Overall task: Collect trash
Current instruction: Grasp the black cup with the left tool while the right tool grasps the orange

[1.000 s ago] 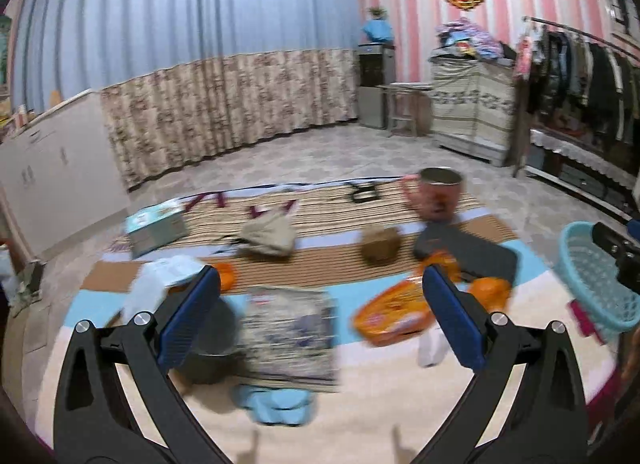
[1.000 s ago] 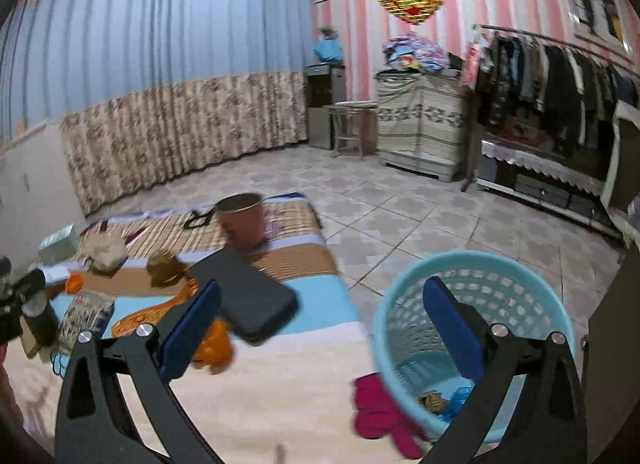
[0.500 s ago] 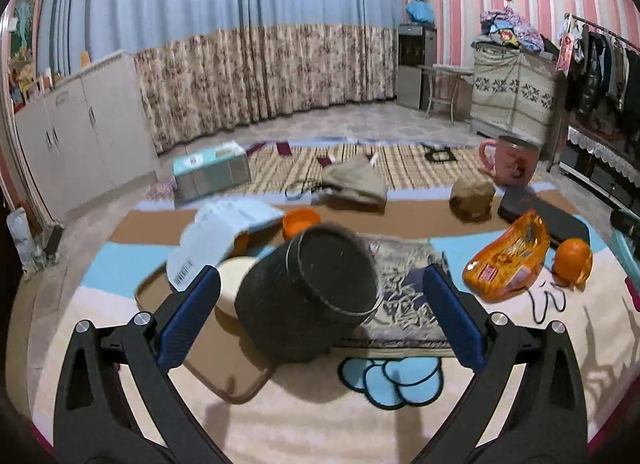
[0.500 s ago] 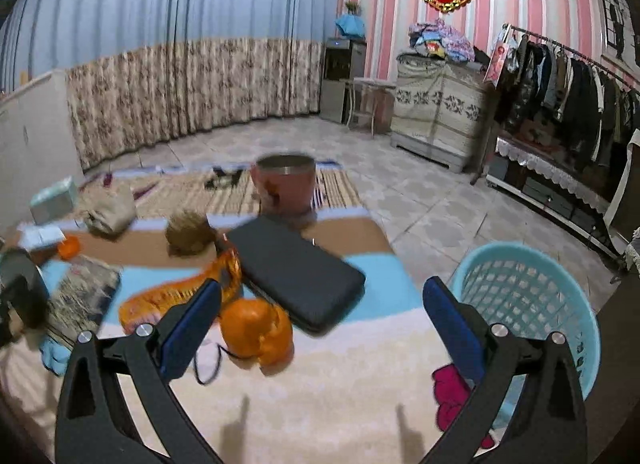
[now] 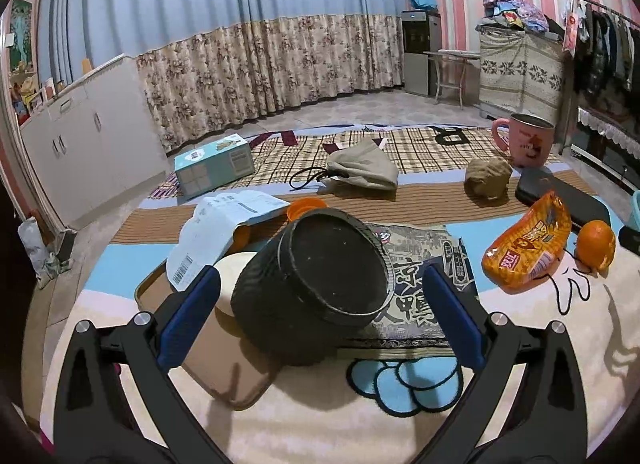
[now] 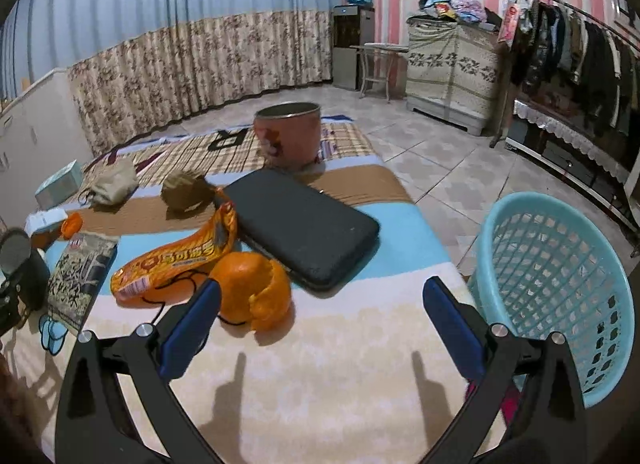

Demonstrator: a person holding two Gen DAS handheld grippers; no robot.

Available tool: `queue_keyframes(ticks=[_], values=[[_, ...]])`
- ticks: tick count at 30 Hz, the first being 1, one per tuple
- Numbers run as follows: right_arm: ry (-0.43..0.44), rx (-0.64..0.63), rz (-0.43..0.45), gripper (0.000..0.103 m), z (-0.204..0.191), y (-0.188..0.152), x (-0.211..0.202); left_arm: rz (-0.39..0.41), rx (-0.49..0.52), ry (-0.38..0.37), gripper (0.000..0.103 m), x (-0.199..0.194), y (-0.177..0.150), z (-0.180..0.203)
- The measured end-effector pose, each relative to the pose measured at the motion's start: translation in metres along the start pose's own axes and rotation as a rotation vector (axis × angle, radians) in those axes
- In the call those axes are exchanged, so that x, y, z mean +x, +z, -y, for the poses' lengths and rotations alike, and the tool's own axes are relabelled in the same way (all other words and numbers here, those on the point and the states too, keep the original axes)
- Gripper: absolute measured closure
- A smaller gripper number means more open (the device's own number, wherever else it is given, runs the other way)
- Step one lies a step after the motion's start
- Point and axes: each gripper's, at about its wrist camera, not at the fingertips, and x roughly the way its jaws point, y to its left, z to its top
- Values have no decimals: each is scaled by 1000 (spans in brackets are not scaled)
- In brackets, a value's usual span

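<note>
Both wrist cameras look low across the blanket toward the curtains. The left sits close to the black cylinder, the right beside the basket. Both catch the orange snack bag.

Blue basket contents hidden; black cup cut off, possibly tilted.

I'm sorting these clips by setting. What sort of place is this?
Most likely a lived-in room of a home, perhaps a bedroom: a rack of hanging clothes, full-length curtains along one wall, and a patterned blanket strewn with everyday clutter, beside a blue laundry-style basket.
</note>
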Motion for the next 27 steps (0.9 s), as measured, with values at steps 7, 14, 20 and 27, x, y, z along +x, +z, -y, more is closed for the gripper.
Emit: queue_keyframes(ticks=[7, 14, 20, 27], values=[[5, -43, -36, 5, -15, -2, 13, 2, 15, 3, 21, 3, 0, 1], [34, -67, -55, 18, -23, -2, 21, 4, -17, -15, 29, 3, 0, -8], [93, -100, -69, 35, -31, -3, 22, 14, 0, -4, 30, 2, 0, -5], [173, -120, -76, 61, -37, -5, 21, 17, -12, -12, 30, 2, 1, -6]])
